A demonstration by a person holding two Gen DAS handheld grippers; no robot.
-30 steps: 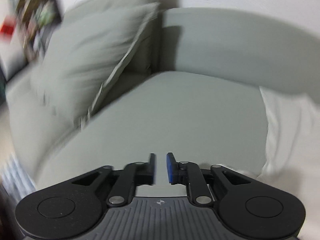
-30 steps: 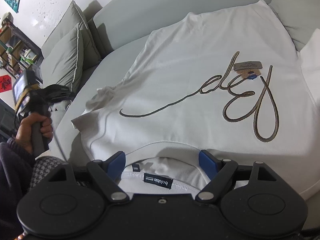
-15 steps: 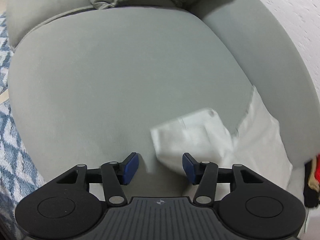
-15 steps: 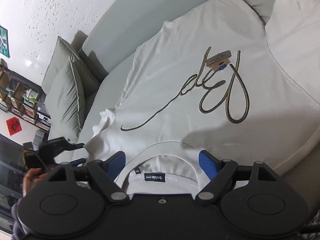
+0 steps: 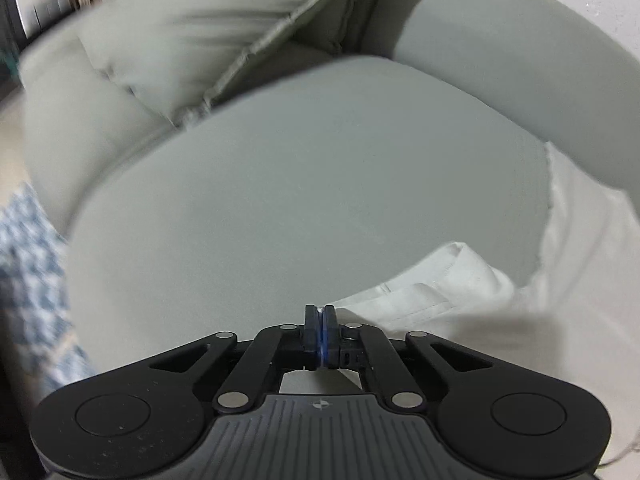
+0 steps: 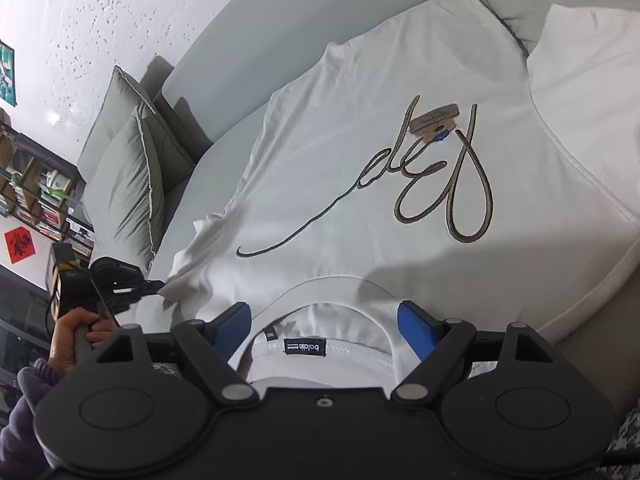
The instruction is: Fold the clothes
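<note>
A white T-shirt (image 6: 360, 152) with a gold script print lies spread face up on a grey sofa seat (image 6: 224, 152). Its collar with a dark label (image 6: 303, 346) sits between the blue pads of my right gripper (image 6: 326, 322), which is open just above it. My left gripper (image 5: 319, 316) is shut on the edge of the shirt's crumpled left sleeve (image 5: 432, 292); a sliver of white cloth shows between its pads. In the right wrist view the left gripper (image 6: 154, 286) meets the sleeve tip at the shirt's left side.
Grey cushions (image 6: 132, 184) lean at the sofa's left end, also blurred in the left wrist view (image 5: 208, 32). The sofa backrest (image 6: 288, 32) runs behind the shirt. A bookshelf (image 6: 32, 196) stands at left. A blue patterned rug (image 5: 32, 280) lies beside the sofa.
My left gripper has come down onto the sleeve and closed on its edge; it was open half a second ago. My right gripper stays open over the collar.
</note>
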